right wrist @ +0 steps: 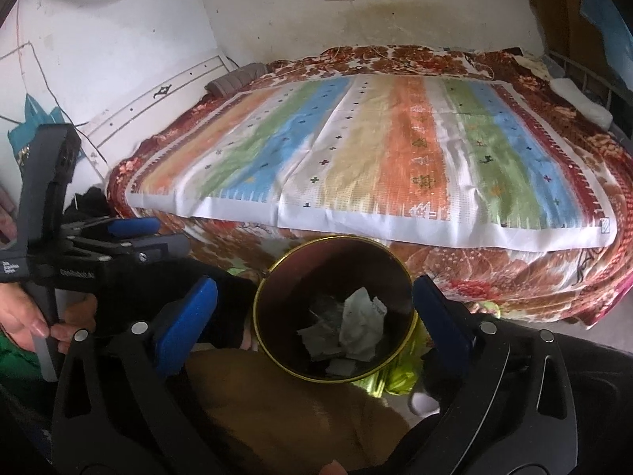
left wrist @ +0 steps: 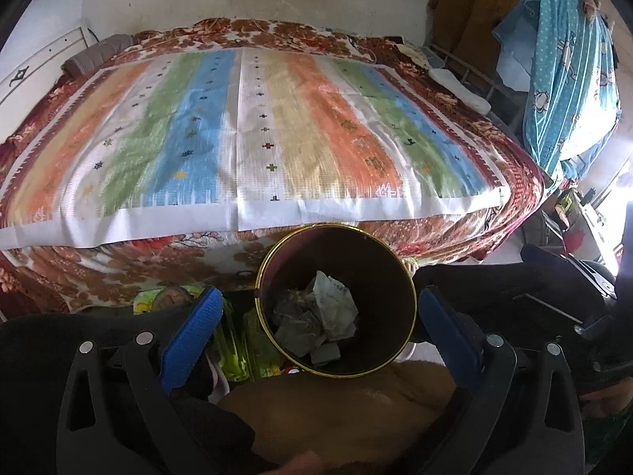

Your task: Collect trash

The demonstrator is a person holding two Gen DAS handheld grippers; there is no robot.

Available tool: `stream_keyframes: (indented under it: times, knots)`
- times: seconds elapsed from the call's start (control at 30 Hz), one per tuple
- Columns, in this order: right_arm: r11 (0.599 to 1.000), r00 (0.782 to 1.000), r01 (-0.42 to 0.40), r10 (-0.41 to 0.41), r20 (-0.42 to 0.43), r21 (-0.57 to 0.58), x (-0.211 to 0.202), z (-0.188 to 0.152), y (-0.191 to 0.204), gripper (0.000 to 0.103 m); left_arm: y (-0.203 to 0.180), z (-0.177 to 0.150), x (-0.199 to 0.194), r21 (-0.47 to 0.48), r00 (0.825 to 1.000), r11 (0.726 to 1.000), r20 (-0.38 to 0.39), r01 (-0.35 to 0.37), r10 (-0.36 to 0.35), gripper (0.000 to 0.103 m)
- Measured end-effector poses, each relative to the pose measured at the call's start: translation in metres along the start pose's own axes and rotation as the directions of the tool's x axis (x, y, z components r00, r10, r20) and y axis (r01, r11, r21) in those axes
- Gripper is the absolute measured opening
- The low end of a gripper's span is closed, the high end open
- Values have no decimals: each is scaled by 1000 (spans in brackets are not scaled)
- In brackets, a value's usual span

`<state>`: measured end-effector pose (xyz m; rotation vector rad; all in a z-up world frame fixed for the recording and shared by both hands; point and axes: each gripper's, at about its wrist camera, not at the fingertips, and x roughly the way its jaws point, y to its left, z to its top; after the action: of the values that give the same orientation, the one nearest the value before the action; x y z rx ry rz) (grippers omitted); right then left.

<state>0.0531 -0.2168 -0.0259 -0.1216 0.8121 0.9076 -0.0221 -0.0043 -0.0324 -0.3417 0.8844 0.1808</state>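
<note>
A dark round bin [left wrist: 376, 269] with a gold rim stands on the floor in front of the bed, and shows in the right wrist view too [right wrist: 308, 273]. Crumpled white and grey paper [left wrist: 332, 304] [right wrist: 362, 324] lies at its bottom. My left gripper [left wrist: 320, 332] hangs open above the bin's mouth, its blue pads [left wrist: 194, 332] on either side of the rim, nothing between them. My right gripper [right wrist: 312, 320] is open over the same bin, also with nothing held. In the right wrist view the left gripper [right wrist: 158, 235] shows from the side at the left, held by a hand [right wrist: 23, 316].
The bed [left wrist: 277, 118] carries a striped cloth over a red floral blanket [right wrist: 494, 269]. A shiny yellow-green wrapper [left wrist: 237, 340] [right wrist: 391, 376] lies on the floor beside the bin. Tan fabric [left wrist: 336, 415] fills the bottom foreground. Blue clothes [left wrist: 569, 79] hang at the right.
</note>
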Motion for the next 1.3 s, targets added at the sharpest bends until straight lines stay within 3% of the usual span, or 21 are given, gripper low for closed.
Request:
stream_keyframes:
  times: [0.37,1.3]
  knots:
    - [1000,1000,-7,7,-9,-4,3,0,3,94,-7,-3,-4,30,999,999,31,21,-22,97]
    - [1000,1000,-28,28,-6,-9,2,1,5,94,-10,-6,2,36,999,998,10,42,-43,97]
